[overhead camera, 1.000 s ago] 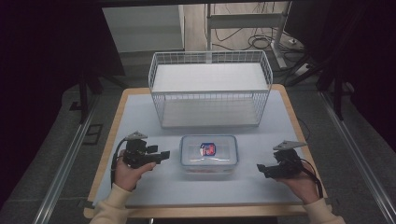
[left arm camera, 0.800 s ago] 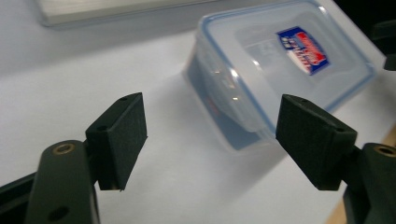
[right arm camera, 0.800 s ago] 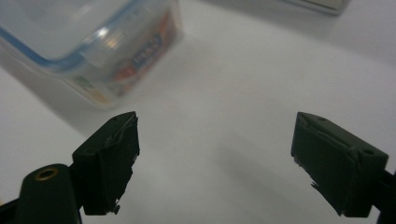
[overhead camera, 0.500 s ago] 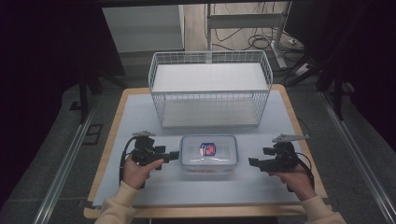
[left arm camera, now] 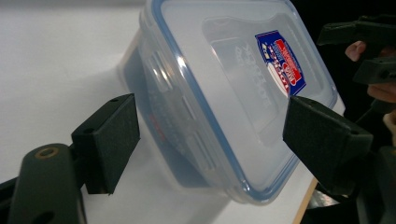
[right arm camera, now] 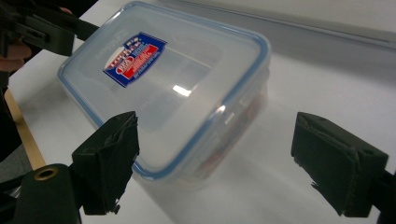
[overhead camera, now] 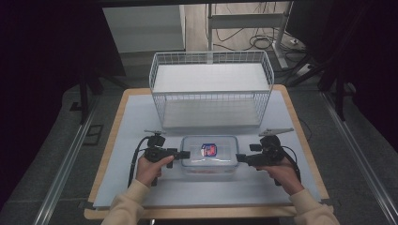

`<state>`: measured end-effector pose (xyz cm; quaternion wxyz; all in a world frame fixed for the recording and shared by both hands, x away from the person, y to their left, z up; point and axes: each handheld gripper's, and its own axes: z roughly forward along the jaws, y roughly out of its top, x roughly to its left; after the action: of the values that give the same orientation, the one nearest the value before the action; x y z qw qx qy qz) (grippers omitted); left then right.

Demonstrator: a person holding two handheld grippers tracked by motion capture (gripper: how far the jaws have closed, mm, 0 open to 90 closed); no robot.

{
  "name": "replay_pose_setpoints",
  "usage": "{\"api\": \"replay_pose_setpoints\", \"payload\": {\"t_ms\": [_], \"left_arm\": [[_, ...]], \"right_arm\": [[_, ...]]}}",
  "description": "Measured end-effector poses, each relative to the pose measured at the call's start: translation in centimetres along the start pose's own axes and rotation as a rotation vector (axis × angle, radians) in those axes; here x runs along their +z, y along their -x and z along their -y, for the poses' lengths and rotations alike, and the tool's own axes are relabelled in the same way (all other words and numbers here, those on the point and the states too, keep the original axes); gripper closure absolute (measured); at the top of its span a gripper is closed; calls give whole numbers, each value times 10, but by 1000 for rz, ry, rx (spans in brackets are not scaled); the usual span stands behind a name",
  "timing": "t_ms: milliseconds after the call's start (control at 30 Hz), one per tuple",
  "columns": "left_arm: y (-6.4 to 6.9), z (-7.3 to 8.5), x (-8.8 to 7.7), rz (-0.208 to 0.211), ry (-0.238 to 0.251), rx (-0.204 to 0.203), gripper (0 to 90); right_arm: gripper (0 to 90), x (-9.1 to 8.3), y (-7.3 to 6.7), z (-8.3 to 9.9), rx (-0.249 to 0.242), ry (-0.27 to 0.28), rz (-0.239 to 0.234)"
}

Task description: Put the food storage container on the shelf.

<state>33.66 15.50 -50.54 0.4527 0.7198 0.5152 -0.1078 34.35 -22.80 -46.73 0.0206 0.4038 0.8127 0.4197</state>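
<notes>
A clear plastic food box (overhead camera: pixel 209 156) with a blue-rimmed lid and a red and blue sticker lies on the white mat near the front of the table. My left gripper (overhead camera: pixel 183 154) sits at the box's left end, jaws open, and the box (left arm camera: pixel 219 93) lies between them without contact. At the box's right end my right gripper (overhead camera: pixel 239 158) is open too. In the right gripper view the box (right arm camera: pixel 163 79) reaches between the spread jaws, closer to the left one. Each gripper is held by a hand in a cream sleeve.
A white wire basket (overhead camera: pixel 210 91) stands behind the box at the back of the table. The white mat (overhead camera: pixel 126 122) covers a wooden tabletop whose edge (overhead camera: pixel 105 145) shows at the sides. Beyond the table there are cables and stand legs on the floor.
Both grippers have moved inward from the table's sides to the two short ends of the box. The box has stayed in place.
</notes>
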Motion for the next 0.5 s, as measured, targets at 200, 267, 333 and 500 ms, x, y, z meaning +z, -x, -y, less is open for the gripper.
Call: {"api": "replay_pose_setpoints", "payload": {"t_ms": [200,267,333,500], "left_arm": [[-7,3,10,54,-25,-44,189],[-8,3,12,57,-29,-48,194],[-8,4,14,73,-34,-49,209],[-7,3,14,81,-35,-49,246]], "right_arm": [[151,4,-4,-5,-11,2,-6],[149,4,-4,-5,-9,-1,-4],[149,5,-2,-4,-5,-1,-4],[148,6,3,-3,19,-11,-13]]}}
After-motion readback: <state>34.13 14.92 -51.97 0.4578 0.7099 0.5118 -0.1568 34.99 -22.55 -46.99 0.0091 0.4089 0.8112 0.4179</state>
